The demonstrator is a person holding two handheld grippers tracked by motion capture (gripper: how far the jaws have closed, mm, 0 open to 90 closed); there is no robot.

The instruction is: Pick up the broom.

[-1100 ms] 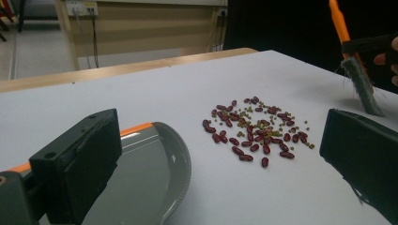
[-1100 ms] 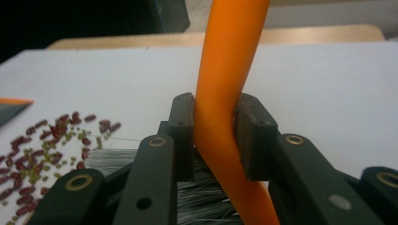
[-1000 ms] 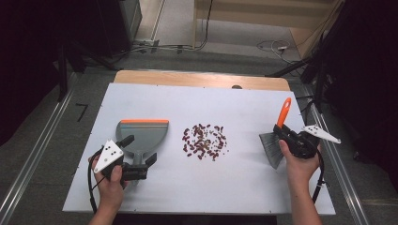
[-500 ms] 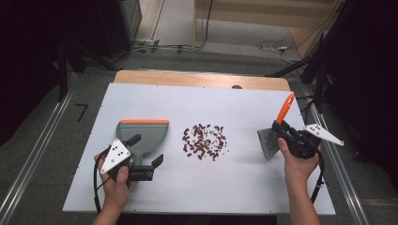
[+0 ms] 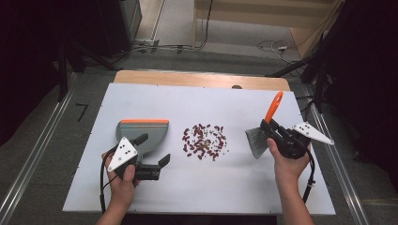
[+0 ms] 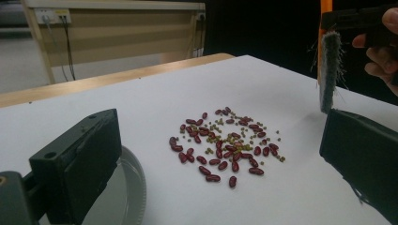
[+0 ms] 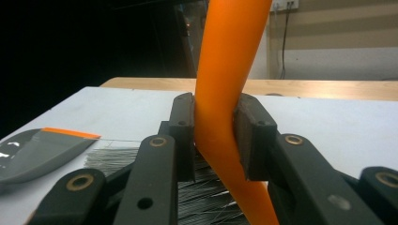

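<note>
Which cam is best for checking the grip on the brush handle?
Right gripper view: the right gripper is shut on the orange brush handle, pads pressing both sides. High view shows the whole brush in that gripper beside the beans, but small. Left gripper view shows the bristles edge-on, the grip cut off.

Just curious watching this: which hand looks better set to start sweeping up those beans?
The right, I'd say. Its claw is shut on the brush, bristles down beside the beans. The left claw is open and empty, next to the dustpan.
</note>
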